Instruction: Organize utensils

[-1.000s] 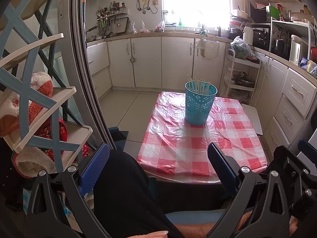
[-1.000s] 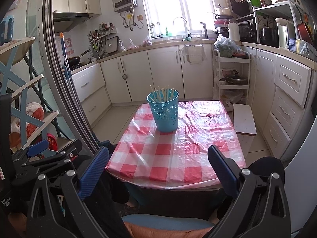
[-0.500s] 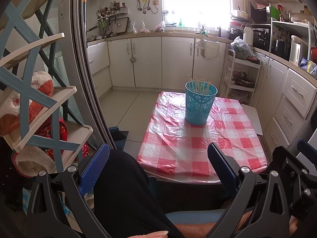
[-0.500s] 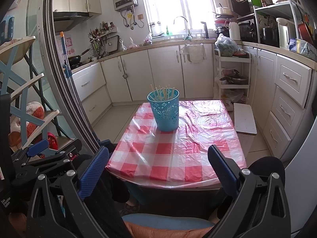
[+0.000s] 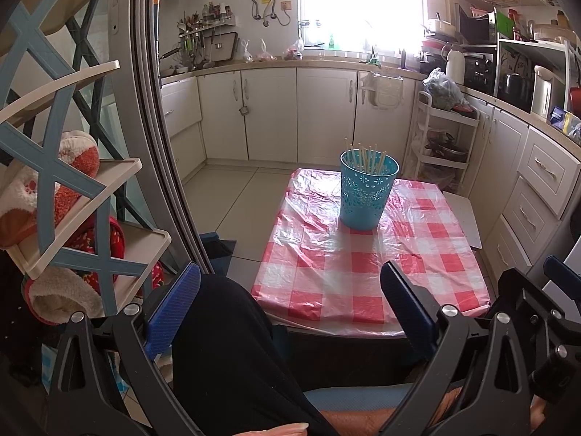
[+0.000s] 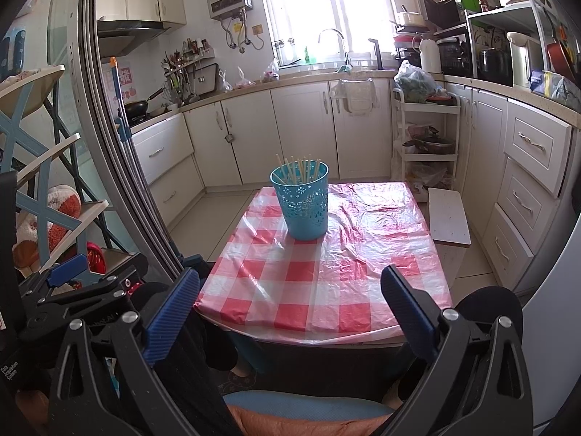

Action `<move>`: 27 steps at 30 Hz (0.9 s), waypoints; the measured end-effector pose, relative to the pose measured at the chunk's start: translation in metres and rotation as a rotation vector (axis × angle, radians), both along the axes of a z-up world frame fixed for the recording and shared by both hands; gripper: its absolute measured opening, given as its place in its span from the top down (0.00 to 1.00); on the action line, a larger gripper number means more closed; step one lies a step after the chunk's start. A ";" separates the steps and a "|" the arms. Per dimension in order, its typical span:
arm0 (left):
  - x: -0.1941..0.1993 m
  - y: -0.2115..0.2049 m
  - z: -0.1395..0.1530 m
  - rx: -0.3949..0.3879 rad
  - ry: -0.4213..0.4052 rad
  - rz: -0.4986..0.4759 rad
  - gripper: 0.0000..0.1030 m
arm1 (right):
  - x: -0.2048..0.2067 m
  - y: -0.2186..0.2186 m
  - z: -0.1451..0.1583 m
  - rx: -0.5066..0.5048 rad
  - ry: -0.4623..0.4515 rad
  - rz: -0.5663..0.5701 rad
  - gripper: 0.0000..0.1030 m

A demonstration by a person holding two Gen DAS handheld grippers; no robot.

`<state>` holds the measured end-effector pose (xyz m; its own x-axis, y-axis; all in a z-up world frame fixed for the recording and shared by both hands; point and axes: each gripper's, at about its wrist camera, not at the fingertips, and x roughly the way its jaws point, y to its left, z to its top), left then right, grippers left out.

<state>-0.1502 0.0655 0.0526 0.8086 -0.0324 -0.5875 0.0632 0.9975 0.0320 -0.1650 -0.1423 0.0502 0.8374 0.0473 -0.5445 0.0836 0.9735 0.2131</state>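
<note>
A turquoise perforated holder stands upright on the far part of a small table with a red-and-white checked plastic cloth. Several wooden chopsticks stand in it. My left gripper is open and empty, held low in front of the table's near edge, over the person's dark-trousered leg. My right gripper is also open and empty, at the near edge. The left gripper's body also shows in the right wrist view.
A blue-and-cream shoe rack with slippers stands at the left by a sliding door frame. White kitchen cabinets line the back and right. A white trolley and a white stool stand to the right of the table.
</note>
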 end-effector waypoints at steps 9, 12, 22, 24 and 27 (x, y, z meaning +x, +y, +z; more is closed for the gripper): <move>0.000 0.000 0.000 0.000 0.000 0.000 0.07 | 0.000 0.001 -0.002 0.004 0.004 0.000 0.07; 0.000 0.001 0.000 -0.001 0.000 0.000 0.07 | 0.000 0.001 -0.004 0.005 0.007 0.002 0.07; 0.000 0.001 0.000 0.000 0.000 0.000 0.07 | -0.002 0.000 -0.006 0.007 0.015 0.005 0.07; 0.001 0.001 0.000 -0.001 0.001 -0.001 0.07 | -0.001 0.000 -0.006 0.007 0.015 0.005 0.07; 0.000 0.001 0.000 0.000 0.001 0.000 0.07 | 0.000 0.000 -0.005 0.007 0.015 0.005 0.07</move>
